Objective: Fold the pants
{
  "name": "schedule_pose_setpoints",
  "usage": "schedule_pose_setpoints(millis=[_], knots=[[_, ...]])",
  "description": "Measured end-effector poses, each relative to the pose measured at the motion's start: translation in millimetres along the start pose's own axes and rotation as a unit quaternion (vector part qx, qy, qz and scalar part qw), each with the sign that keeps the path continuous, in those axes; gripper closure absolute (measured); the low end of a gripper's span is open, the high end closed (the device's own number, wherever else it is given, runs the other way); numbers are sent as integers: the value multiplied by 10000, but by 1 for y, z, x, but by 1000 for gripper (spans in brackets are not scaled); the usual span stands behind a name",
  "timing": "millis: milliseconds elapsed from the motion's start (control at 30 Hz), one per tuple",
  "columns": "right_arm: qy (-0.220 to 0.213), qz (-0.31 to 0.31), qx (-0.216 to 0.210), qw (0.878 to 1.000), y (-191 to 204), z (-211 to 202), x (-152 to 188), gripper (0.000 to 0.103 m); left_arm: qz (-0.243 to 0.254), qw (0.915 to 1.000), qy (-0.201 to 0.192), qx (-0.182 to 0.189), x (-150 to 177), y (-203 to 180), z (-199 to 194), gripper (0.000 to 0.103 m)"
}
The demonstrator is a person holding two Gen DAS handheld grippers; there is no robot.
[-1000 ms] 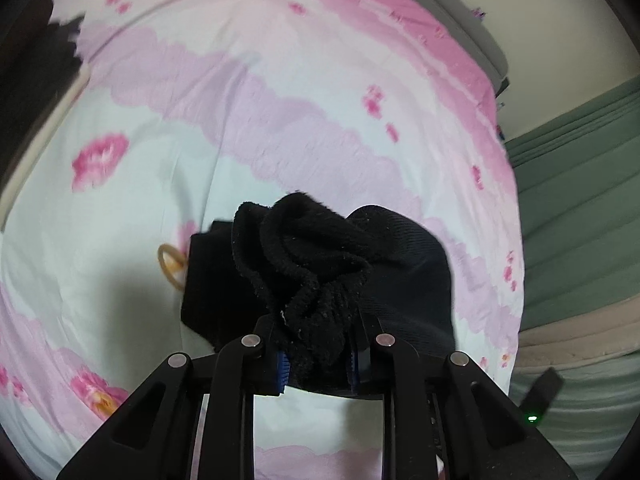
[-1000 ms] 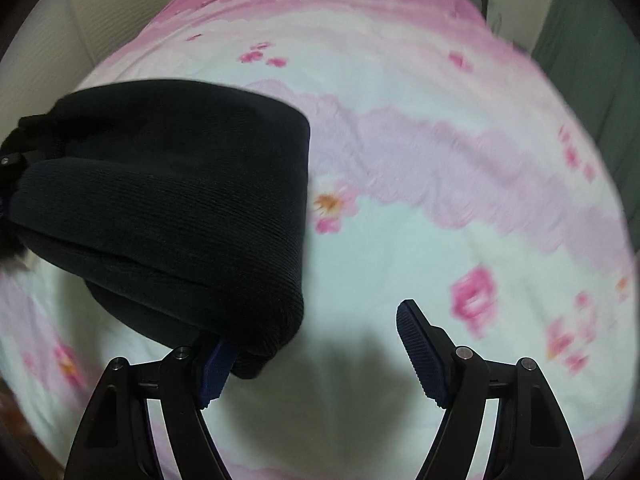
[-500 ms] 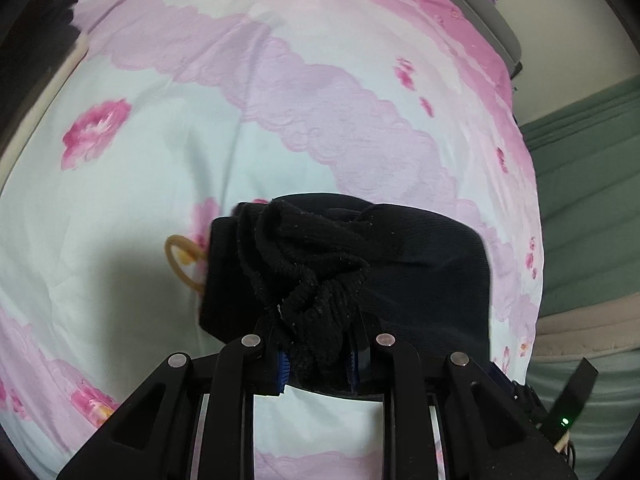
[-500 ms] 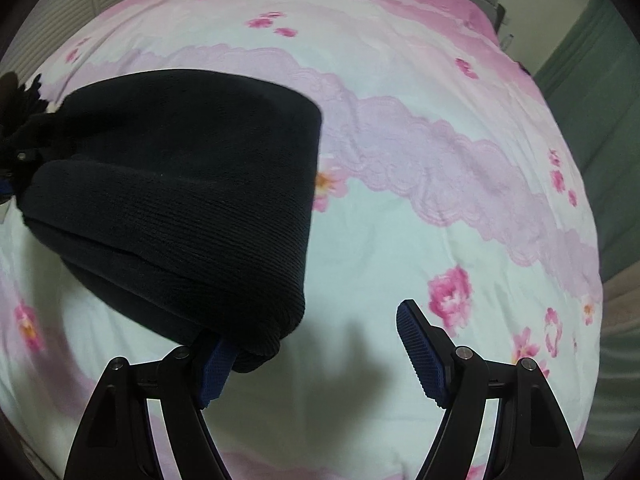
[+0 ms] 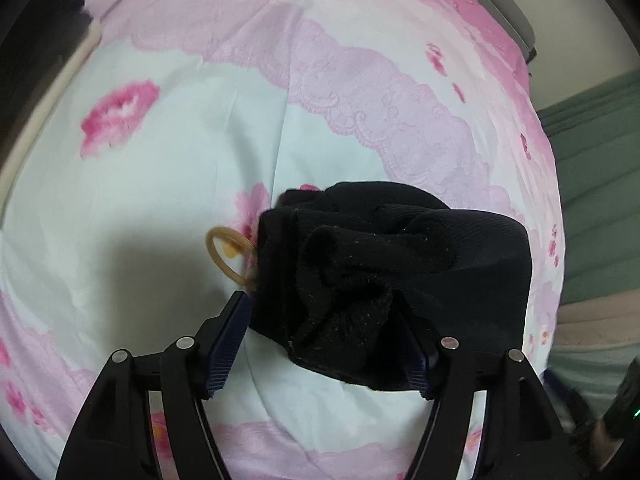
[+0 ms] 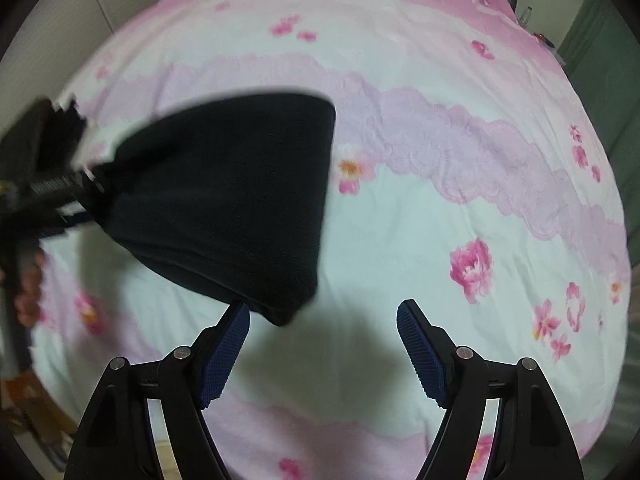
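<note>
The black pants [image 5: 400,276] lie folded in a thick bundle on the pink and white floral bedspread [image 5: 200,152]. My left gripper [image 5: 320,344] is open, its jaws spread either side of the bunched waistband end, which rests loose between them. In the right wrist view the folded pants [image 6: 232,200] lie left of centre, their near corner just ahead of my left fingertip [image 6: 228,344]. My right gripper [image 6: 324,344] is open and empty above the bedspread. The other gripper shows blurred at the far left edge [image 6: 52,196], at the pants' end.
A tan hair band [image 5: 228,252] lies on the bedspread against the left side of the pants. Green curtains [image 5: 596,184] hang at the right. The bed's far edge and headboard [image 5: 508,4] are at the top right. A dark object [image 5: 624,412] with a green light is low right.
My left gripper has opened and let go of the waistband end, which now rests on the bed. My right gripper has drawn back a little from the pants' corner.
</note>
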State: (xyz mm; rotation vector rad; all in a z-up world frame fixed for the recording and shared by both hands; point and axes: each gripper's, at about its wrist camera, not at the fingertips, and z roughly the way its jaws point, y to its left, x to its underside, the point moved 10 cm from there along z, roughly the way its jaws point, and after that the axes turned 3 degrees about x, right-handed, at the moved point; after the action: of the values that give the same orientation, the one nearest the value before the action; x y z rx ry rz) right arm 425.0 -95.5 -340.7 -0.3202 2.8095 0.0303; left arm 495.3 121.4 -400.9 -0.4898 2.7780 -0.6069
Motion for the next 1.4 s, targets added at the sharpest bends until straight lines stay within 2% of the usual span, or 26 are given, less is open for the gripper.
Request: schedule_pose_setpoints(millis=[133, 233, 367, 600, 767, 867, 1100, 1167, 1233, 1300, 1400], knots=[[-464, 407, -333, 9975, -8, -16, -25, 26, 261, 9996, 97, 31, -1, -3, 3, 32], [-429, 690, -617, 9948, -10, -1, -41, 26, 275, 9994, 158, 169, -3, -1, 7, 29], [-139, 1041, -996, 9895, -1, 29, -51, 26, 368, 9982, 263, 395, -5, 2, 12, 24], [186, 903, -1096, 9897, 19, 68, -44, 26, 554, 9926, 676, 839, -2, 5, 30, 19], [341, 896, -1172, 9885, 19, 94, -43, 25, 468, 9896, 805, 1100, -1, 9, 41, 14], [441, 887, -1152, 9884, 17, 109, -42, 21, 438, 9878, 836, 1242, -1, 9, 46, 12], [483, 890, -1197, 9876, 15, 120, -44, 17, 262, 9820, 922, 1629, -3, 9, 61, 9], [481, 889, -1217, 9874, 14, 122, -45, 17, 195, 9808, 942, 1696, -2, 9, 61, 10], [479, 896, -1264, 9868, 14, 124, -47, 17, 153, 9815, 933, 1666, 1, 8, 57, 16], [486, 871, -1283, 9867, 14, 126, -49, 17, 68, 9835, 887, 1574, 6, 7, 51, 21], [502, 803, -1262, 9875, 13, 125, -48, 17, 202, 9876, 761, 1355, 12, 0, 39, 32]])
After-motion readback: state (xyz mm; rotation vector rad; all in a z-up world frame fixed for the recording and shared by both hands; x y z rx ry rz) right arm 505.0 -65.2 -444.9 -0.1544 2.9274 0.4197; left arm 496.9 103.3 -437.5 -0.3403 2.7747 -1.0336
